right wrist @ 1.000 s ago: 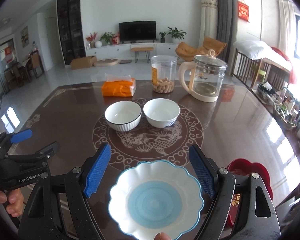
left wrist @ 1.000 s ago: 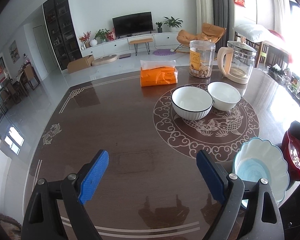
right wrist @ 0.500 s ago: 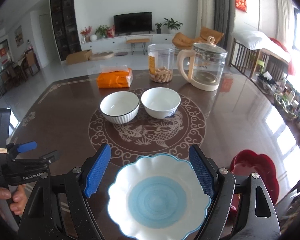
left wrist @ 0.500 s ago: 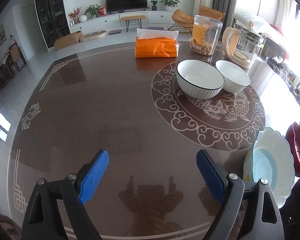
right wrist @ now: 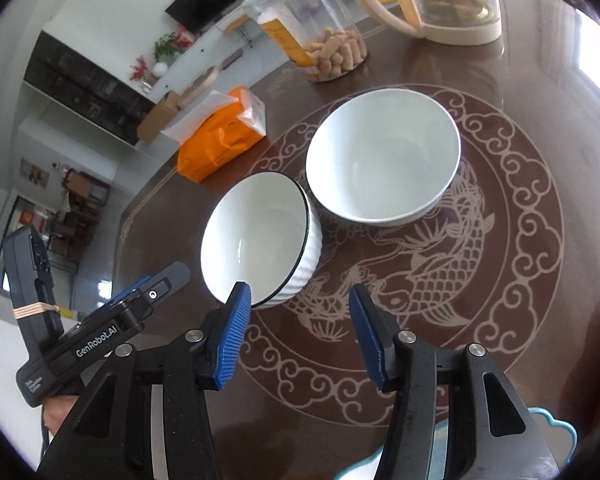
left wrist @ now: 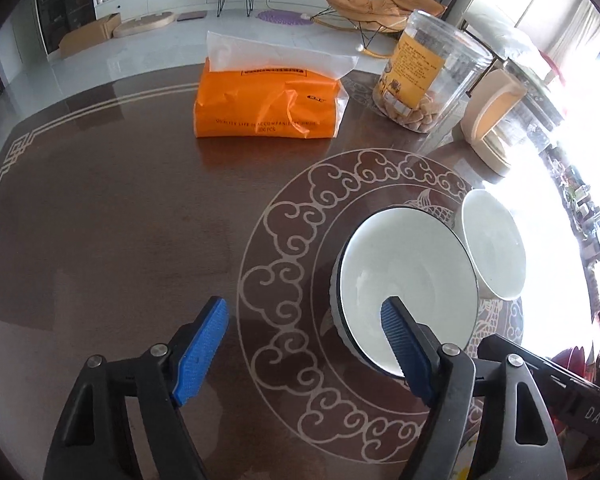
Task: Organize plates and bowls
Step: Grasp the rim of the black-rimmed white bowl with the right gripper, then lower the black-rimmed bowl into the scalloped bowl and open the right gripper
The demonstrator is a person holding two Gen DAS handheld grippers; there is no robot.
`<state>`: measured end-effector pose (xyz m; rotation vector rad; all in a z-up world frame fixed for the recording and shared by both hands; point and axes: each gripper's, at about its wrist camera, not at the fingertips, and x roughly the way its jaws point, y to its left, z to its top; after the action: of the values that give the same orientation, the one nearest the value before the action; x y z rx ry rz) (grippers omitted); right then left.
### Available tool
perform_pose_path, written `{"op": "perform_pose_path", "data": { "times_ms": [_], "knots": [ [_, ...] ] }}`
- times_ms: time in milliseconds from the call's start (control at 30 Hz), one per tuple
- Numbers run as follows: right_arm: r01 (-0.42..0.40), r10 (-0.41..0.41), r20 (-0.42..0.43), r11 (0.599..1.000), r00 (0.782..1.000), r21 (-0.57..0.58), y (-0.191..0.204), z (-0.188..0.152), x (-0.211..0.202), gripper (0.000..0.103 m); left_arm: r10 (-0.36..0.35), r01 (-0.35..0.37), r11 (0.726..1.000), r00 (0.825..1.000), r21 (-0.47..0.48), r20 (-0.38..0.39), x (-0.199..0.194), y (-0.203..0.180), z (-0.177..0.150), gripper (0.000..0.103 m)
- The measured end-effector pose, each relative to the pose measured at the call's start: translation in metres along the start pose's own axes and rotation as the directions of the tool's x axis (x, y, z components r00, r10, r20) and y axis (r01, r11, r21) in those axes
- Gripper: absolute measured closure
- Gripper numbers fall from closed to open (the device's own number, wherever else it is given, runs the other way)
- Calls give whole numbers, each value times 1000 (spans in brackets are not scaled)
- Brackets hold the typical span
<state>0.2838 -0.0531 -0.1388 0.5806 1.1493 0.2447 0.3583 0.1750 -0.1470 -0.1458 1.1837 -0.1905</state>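
Observation:
A white ribbed bowl with a black rim [left wrist: 404,276] [right wrist: 260,236] stands on the table's round dragon pattern. A plain white bowl [left wrist: 496,244] [right wrist: 384,160] touches it. My left gripper [left wrist: 304,340] points steeply down, its jaws closing. Its right pad hangs over the black-rimmed bowl's near rim, its left pad over bare table, and neither presses the bowl. My right gripper [right wrist: 300,332] is also closing on nothing, its left pad just at that bowl's near edge. A pale blue scalloped plate [right wrist: 556,432] peeks out below the right gripper.
An orange tissue pack [left wrist: 268,100] [right wrist: 220,140], a clear snack jar [left wrist: 424,76] [right wrist: 320,32] and a glass kettle [left wrist: 500,120] [right wrist: 440,0] stand behind the bowls. A hand [right wrist: 56,412] holds the left gripper. The dark table [left wrist: 120,220] stretches away to the left.
Both grippers came forward and down to the two bowls, and both jaws narrowed. The right one rolled, and the blue plate dropped from between its fingers to the frame's bottom edge.

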Motion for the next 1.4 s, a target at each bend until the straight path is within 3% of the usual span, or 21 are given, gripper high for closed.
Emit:
{"op": "perform_pose_path", "data": {
  "times_ms": [100, 167, 300, 400, 500, 700, 1033, 1200, 1400],
  "knots": [
    [40, -40, -21, 999, 999, -15, 2, 6, 19, 48, 9, -9, 1000, 1000, -2, -29, 19, 0, 6, 40],
    [61, -62, -29, 998, 998, -34, 5, 8, 29, 49, -3, 3, 1000, 999, -1, -51, 29, 0, 8, 56],
    [41, -42, -46, 999, 998, -26, 5, 9, 41, 70, -76, 77, 997, 995, 3, -60, 36, -5, 11, 79],
    [39, -40, -34, 999, 999, -20, 4, 11, 43, 73, -65, 67, 997, 997, 35, -49, 36, -16, 12, 96],
    [40, -41, -31, 998, 999, -39, 6, 11, 42, 75, -32, 34, 998, 999, 60, -32, 31, -22, 7, 96],
    [8, -9, -27, 998, 1000, -64, 11, 0, 21, 76, -55, 55, 997, 998, 51, 9, -6, -22, -13, 96],
    [-37, 38, 2, 994, 999, -103, 14, -57, -72, 76, -91, 78, 987, 992, 137, 87, -97, -75, -91, 95],
    [6, -4, 27, 998, 1000, -67, -19, -101, -120, 76, -139, 127, 973, 989, 195, 49, -104, -118, -145, 94],
    [91, -91, 22, 996, 996, 9, -65, -135, -141, 76, -164, 169, 960, 986, 223, -40, -73, -155, -184, 94]
  ]
}}
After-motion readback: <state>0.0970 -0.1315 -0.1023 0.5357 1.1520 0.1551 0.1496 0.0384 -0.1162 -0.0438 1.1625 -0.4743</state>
